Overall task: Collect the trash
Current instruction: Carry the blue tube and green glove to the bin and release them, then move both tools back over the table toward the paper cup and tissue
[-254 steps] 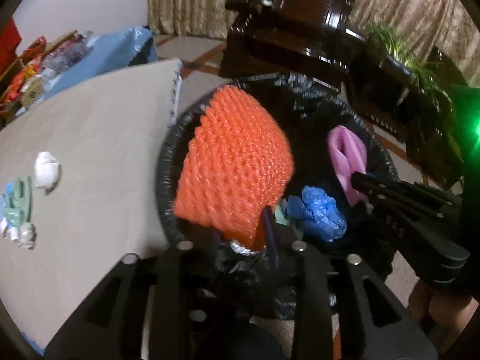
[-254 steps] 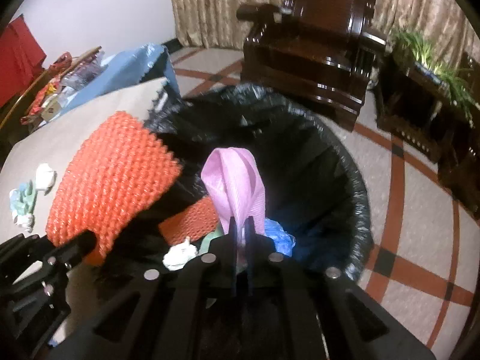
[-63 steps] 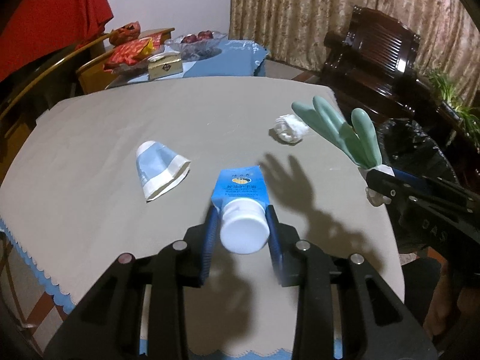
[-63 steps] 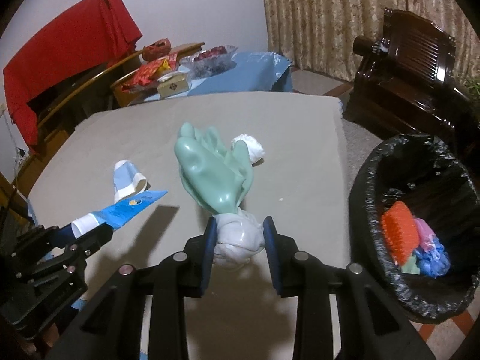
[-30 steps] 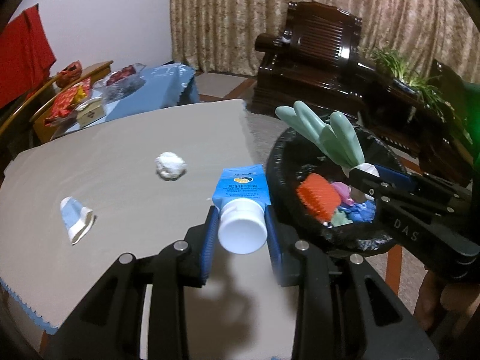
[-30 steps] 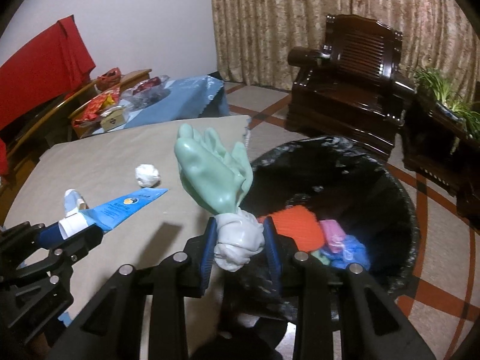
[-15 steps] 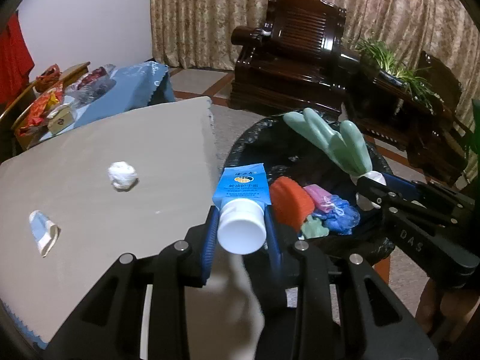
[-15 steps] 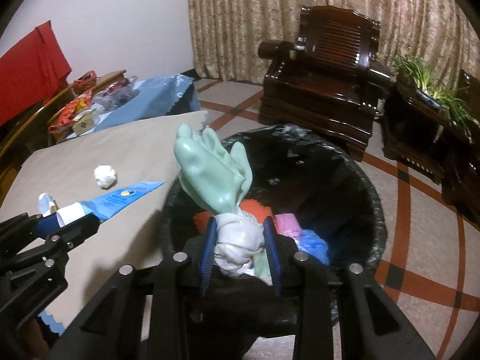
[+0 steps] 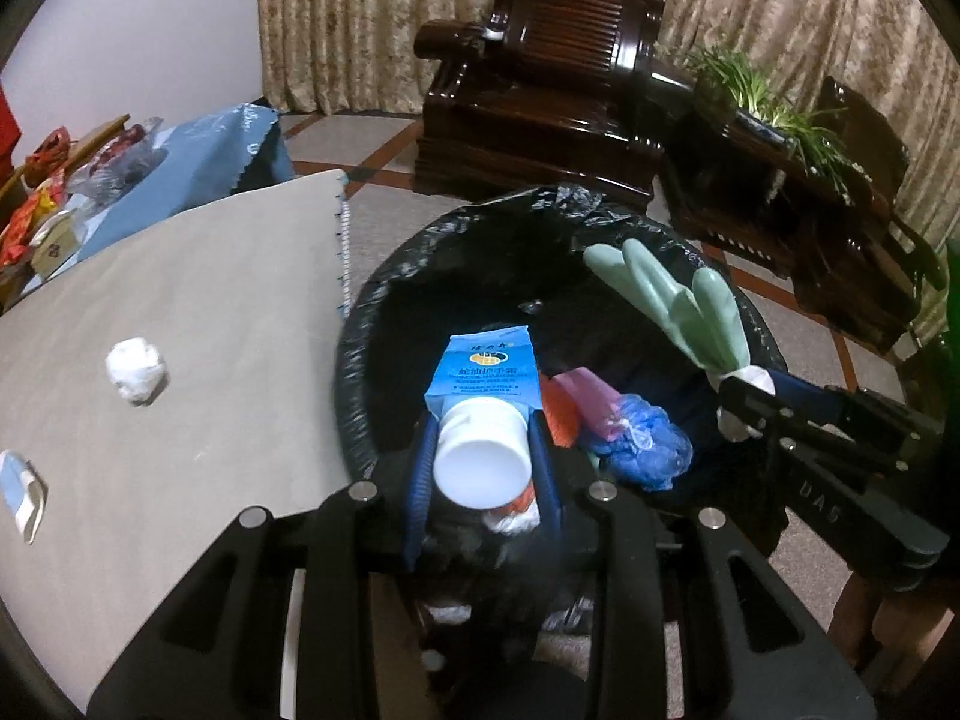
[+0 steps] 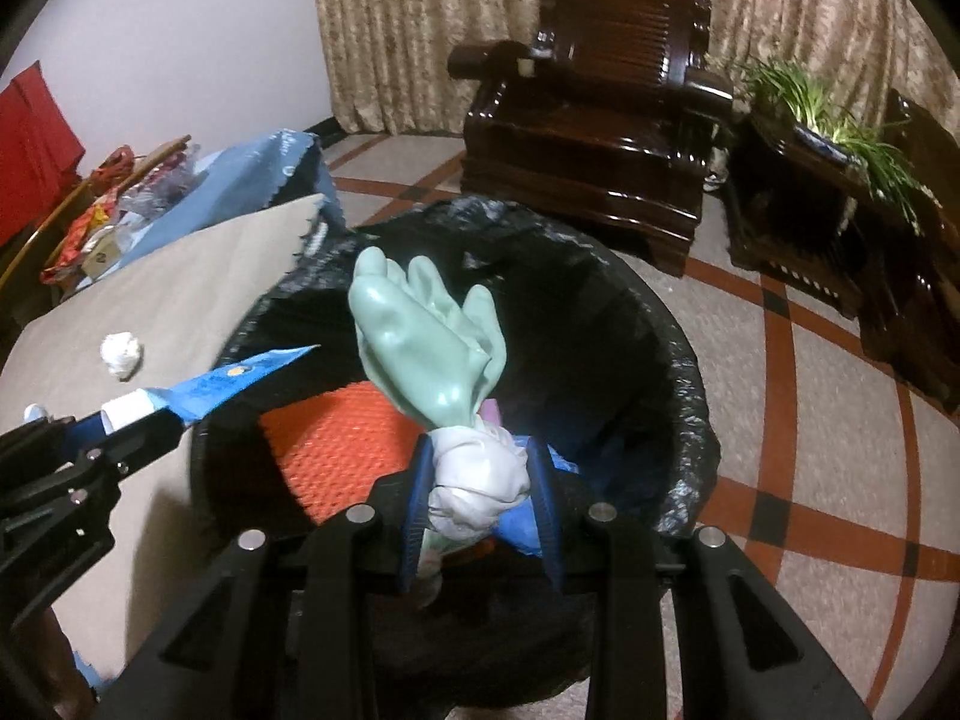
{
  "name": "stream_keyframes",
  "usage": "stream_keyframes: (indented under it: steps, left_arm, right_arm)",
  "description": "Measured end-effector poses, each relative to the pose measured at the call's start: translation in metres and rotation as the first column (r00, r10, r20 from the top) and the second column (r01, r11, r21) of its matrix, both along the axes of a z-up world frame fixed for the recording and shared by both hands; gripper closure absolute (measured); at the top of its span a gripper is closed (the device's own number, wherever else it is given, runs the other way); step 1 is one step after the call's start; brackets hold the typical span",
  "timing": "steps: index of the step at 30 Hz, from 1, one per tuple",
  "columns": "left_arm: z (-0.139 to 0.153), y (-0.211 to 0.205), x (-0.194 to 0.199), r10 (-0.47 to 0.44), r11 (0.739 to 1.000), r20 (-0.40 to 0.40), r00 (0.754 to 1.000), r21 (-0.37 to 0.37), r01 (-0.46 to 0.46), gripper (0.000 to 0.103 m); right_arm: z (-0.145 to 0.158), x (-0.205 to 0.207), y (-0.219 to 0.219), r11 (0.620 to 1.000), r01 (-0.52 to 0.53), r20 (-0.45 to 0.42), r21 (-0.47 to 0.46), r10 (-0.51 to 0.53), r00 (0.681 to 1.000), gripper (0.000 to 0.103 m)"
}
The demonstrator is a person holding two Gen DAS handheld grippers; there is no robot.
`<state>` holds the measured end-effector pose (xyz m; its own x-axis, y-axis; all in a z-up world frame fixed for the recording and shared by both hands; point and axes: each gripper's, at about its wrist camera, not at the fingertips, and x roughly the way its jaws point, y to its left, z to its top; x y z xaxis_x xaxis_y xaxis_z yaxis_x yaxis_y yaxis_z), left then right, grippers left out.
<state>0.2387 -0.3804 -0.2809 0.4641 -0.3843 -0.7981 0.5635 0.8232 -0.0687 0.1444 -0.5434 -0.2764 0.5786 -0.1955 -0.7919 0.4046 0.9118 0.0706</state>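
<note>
My left gripper (image 9: 483,471) is shut on a blue tube with a white cap (image 9: 483,420), held over the near edge of the black-lined trash bin (image 9: 384,294). My right gripper (image 10: 480,480) is shut on the knotted white cuff of a puffed-up green rubber glove (image 10: 420,342), also above the bin (image 10: 678,372). Inside the bin lie an orange mesh piece (image 10: 336,450), a pink wrapper (image 9: 585,405) and crumpled blue plastic (image 9: 642,444). In the right wrist view the tube (image 10: 222,387) shows at the left; in the left wrist view the glove (image 9: 672,306) shows at the right.
The grey-clothed table (image 9: 210,312) borders the bin's left side and carries a crumpled white paper ball (image 9: 135,369) and a small blue-white wrapper (image 9: 24,495). A dark wooden armchair (image 9: 558,108), a plant stand (image 9: 798,180) and a blue-covered side table (image 9: 198,168) stand behind.
Both grippers have travelled from over the table to above the bin and sunk toward it, still carrying the tube and the glove. The bin now fills the middle of both views.
</note>
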Motion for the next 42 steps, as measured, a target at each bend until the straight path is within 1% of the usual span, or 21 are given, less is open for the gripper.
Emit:
stream_keyframes:
  steps: [4, 7, 8, 9, 11, 14, 17, 19, 21, 24, 29, 32, 38, 42]
  left_arm:
    - [-0.015, -0.02, 0.012, -0.023, 1.0, -0.027, 0.999, 0.014, 0.023, 0.074]
    - [-0.029, -0.03, 0.018, -0.033, 0.999, -0.047, 0.998, 0.036, 0.035, 0.072]
    - [-0.033, -0.031, 0.019, -0.032, 0.998, -0.053, 0.998, 0.045, 0.035, 0.068]
    - [-0.038, -0.031, 0.02, -0.032, 0.998, -0.064, 0.997, 0.052, 0.035, 0.06]
    - [-0.043, -0.028, 0.019, -0.024, 0.998, -0.065, 0.998, 0.058, 0.028, 0.052]
    - [-0.046, -0.017, 0.016, -0.022, 0.997, -0.073, 0.997, 0.066, 0.027, 0.051]
    - [-0.044, 0.0, 0.014, -0.005, 0.998, -0.074, 0.997, 0.066, 0.01, 0.049]
    - [-0.04, 0.015, 0.014, 0.013, 0.998, -0.07, 0.997, 0.066, -0.008, 0.046]
    - [-0.034, 0.032, 0.014, 0.036, 0.998, -0.06, 0.998, 0.062, -0.032, 0.044]
    - [-0.024, 0.058, 0.014, 0.067, 0.996, -0.044, 0.997, 0.054, -0.064, 0.042]
    - [-0.006, 0.101, 0.013, 0.12, 0.992, -0.016, 0.993, 0.049, -0.119, 0.039]
    - [0.003, 0.132, 0.015, 0.158, 0.987, -0.002, 0.987, 0.043, -0.158, 0.039]
    - [0.015, 0.199, 0.019, 0.239, 0.97, 0.03, 0.971, 0.042, -0.24, 0.038]
    - [0.017, 0.257, 0.026, 0.317, 0.946, 0.046, 0.947, 0.051, -0.319, 0.038]
  right_arm:
    - [-0.012, 0.01, -0.014, 1.0, 0.006, -0.028, 0.01, -0.006, 1.0, 0.071]
    - [-0.026, 0.018, -0.02, 1.0, 0.014, -0.068, 0.028, -0.012, 0.998, 0.066]
    - [-0.03, 0.017, -0.021, 0.999, 0.02, -0.079, 0.031, -0.017, 0.997, 0.061]
    - [-0.032, 0.015, -0.021, 0.999, 0.024, -0.08, 0.033, -0.021, 0.997, 0.058]
    - [-0.034, 0.009, -0.019, 0.999, 0.026, -0.08, 0.036, -0.023, 0.997, 0.056]
    - [-0.036, 0.0, -0.014, 0.999, 0.027, -0.083, 0.039, -0.024, 0.996, 0.056]
    - [-0.031, -0.012, -0.008, 0.998, 0.036, -0.073, 0.052, -0.032, 0.997, 0.056]
    - [-0.026, -0.016, -0.003, 0.998, 0.034, -0.063, 0.061, -0.03, 0.998, 0.056]
    - [-0.017, -0.02, 0.01, 0.998, 0.016, -0.046, 0.063, -0.013, 0.999, 0.056]
    - [-0.004, -0.019, 0.033, 0.998, -0.017, -0.023, 0.065, 0.019, 1.0, 0.056]
    - [0.013, -0.005, 0.078, 0.994, -0.095, -0.002, 0.061, 0.095, 0.995, 0.056]
    - [0.017, 0.006, 0.102, 0.989, -0.133, 0.005, 0.07, 0.133, 0.991, 0.056]
    - [0.03, 0.029, 0.167, 0.97, -0.232, 0.03, 0.069, 0.231, 0.973, 0.056]
    - [0.033, 0.045, 0.211, 0.953, -0.296, 0.038, 0.059, 0.294, 0.955, 0.056]
